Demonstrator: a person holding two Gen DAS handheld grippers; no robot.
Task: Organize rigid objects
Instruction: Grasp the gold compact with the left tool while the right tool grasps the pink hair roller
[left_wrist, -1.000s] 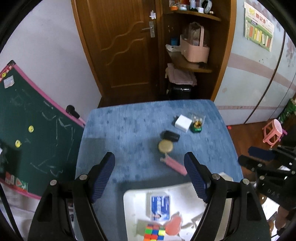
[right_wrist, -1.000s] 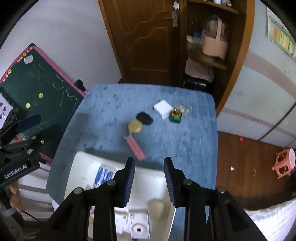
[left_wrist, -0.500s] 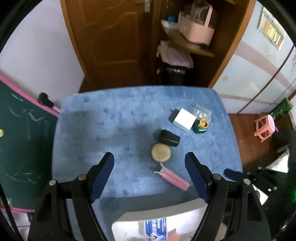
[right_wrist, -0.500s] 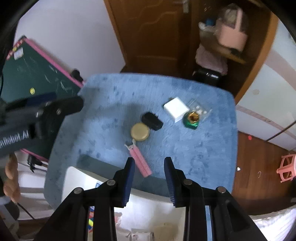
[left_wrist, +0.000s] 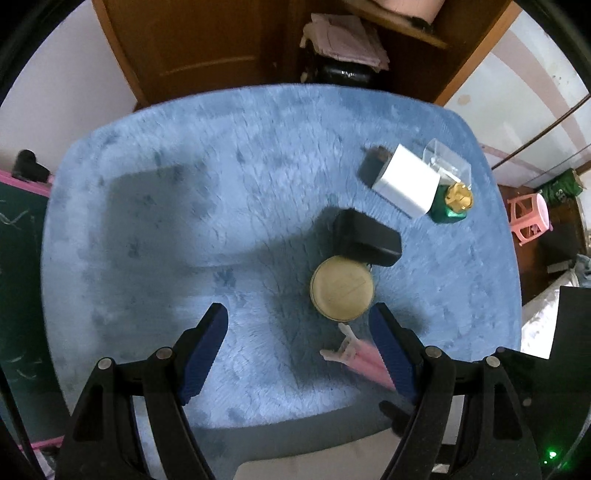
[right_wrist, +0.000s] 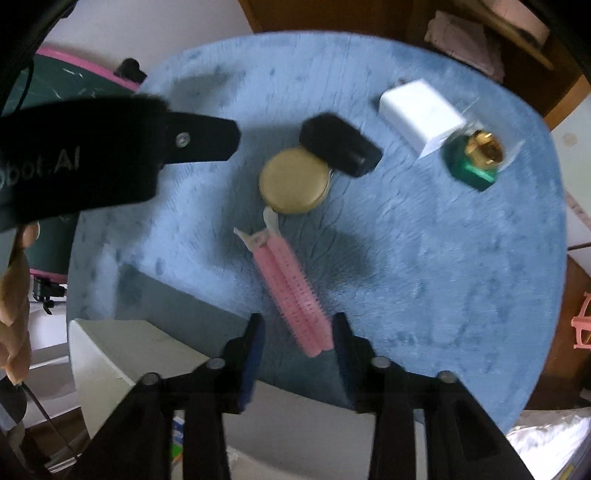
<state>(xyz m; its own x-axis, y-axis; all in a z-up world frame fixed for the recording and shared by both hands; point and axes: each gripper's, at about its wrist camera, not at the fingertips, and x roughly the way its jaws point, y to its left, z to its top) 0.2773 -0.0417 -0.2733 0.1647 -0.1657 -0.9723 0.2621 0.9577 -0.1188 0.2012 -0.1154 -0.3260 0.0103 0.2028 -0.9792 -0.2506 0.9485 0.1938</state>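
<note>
A lived-in room of a home, seen from above a table covered with a blue plush cloth (left_wrist: 155, 236). Beyond the table, straight ahead of the left gripper (left_wrist: 299, 334), stand a brown wooden door (left_wrist: 207, 40) and an open wooden shelf (left_wrist: 399, 29) with folded pink cloth (left_wrist: 343, 40) on it. Off to that gripper's left leans a green chalkboard (left_wrist: 18, 258) with a pink frame and chalk scribbles. To its right, on a wooden floor, is a small pink plastic stool (left_wrist: 528, 218), child-sized by its look. Painted walls close the room.
</note>
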